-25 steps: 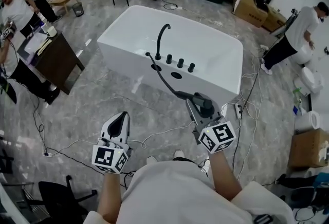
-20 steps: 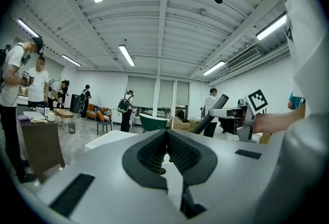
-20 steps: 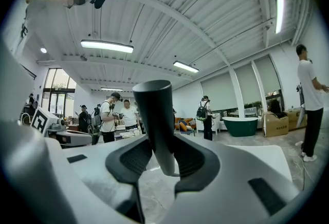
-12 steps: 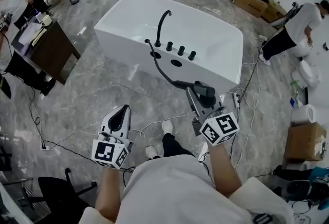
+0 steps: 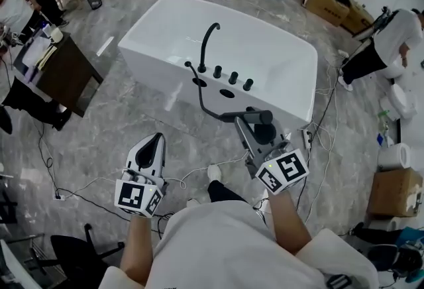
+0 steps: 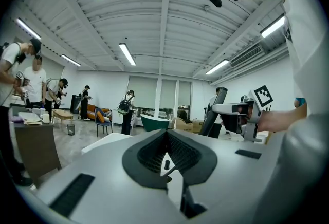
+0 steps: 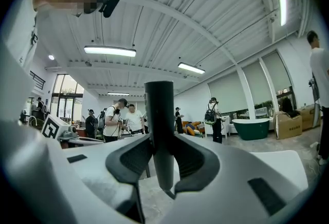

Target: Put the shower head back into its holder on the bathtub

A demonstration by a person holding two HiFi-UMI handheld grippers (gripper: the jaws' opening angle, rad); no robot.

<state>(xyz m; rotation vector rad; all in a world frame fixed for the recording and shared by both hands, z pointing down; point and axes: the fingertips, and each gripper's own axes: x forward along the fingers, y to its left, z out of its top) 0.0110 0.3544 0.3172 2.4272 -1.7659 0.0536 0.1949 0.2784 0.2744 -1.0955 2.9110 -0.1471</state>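
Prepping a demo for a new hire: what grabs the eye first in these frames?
The white bathtub fills the middle of the head view, with a curved black faucet and a row of knobs on its near rim. In front of it, the right claw is clamped on the black shower head, whose hose runs to the rim. The left claw is shut on nothing, lower left.
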